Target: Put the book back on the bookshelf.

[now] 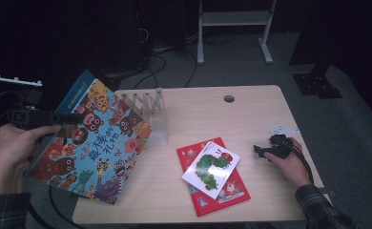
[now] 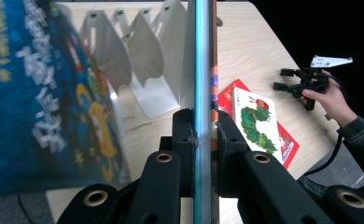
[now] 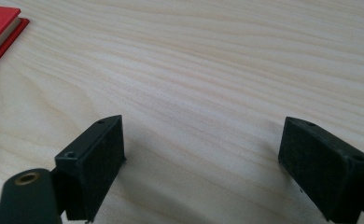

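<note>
- Left gripper [image 1: 65, 117]: jaws clamped on the blue picture book [image 1: 91, 143], held tilted above the table's left edge beside the white book rack [image 1: 148, 107].
- Right gripper [image 1: 263, 150]: jaws wide apart, empty, resting on the table [image 1: 251, 109].
- Step judged: carrying the book to the rack; next needs the book upright and aligned with a slot.

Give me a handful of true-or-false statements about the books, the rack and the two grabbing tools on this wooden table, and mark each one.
1. The left gripper is clamped on the edge of the big blue picture book with cartoon animals. True.
2. The right gripper holds the red book. False: its fingers stand apart over bare light wooden table, holding nothing.
3. The white caterpillar picture book lies on top of the flat red book. True.
4. The white metal book rack already holds two books. False: its slots are empty.
5. The blue book lies flat on the table. False: it is held tilted in the air at the table's left edge.
</note>
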The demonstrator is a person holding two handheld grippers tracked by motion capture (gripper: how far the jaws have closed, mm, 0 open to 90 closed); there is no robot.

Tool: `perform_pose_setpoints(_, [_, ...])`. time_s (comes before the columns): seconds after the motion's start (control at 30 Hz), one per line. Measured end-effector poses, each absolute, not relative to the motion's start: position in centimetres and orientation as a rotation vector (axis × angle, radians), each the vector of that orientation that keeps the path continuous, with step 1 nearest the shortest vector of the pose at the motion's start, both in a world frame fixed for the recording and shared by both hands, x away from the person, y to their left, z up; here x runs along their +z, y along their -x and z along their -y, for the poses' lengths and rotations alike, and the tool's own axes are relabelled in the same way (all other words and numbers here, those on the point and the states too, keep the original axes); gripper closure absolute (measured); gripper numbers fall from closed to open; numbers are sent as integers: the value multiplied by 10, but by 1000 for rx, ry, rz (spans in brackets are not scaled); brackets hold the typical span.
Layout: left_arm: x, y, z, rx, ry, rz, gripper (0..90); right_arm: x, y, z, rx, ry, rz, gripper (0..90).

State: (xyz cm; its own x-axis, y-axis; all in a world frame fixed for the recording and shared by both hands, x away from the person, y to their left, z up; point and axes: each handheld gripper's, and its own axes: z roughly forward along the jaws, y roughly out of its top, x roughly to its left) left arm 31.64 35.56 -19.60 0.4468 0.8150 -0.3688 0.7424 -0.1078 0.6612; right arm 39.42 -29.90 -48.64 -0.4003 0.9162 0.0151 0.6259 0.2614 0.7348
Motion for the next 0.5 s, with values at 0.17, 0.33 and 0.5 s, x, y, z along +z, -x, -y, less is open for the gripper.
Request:
perform_pose_setpoints(0.17, [-199, -313, -371, 133, -1844, -1356, 809, -486, -394, 299, 942, -1400, -2122, 130])
perform_pose_setpoints(0.33, [-203, -315, -381, 149, -1827, -1408, 809, -486, -395, 299, 942, -1400, -2121, 129])
perform_pose_setpoints(0.5, [-206, -319, -387, 168, -1824, -1452, 809, -486, -395, 299, 942, -1403, -2120, 129])
